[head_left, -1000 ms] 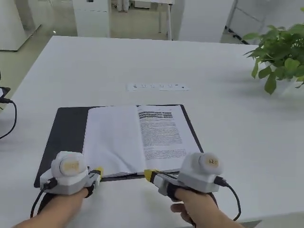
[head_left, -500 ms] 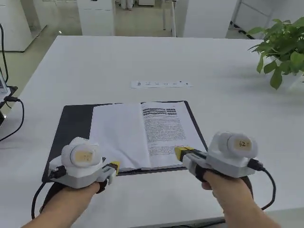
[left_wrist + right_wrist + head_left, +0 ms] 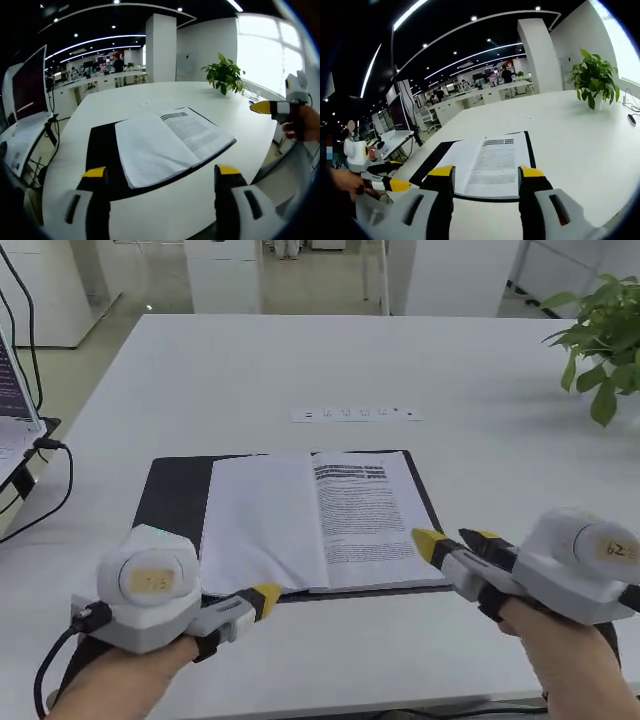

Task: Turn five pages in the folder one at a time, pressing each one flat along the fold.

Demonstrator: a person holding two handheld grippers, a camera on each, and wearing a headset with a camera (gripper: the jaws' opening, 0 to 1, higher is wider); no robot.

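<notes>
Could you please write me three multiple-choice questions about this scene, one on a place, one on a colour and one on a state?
1. Where does the potted plant stand, seen from the person?
A. At the far right of the table, beyond the folder.
B. On the folder's left page.
C. At the near left corner.

2. What colour are the fingertips of both grippers?
A. Red.
B. Yellow.
C. Blue.

3. What state are the left gripper and the right gripper in?
A. Both shut on a page.
B. Left shut on the cover, right open.
C. Both open, holding nothing.

Answers: 1 A, its leaves show at the far right edge of the head view. 2 B, yellow tips show in all three views. 3 C, each gripper view shows a wide gap between its fingertips, short of the folder.
</notes>
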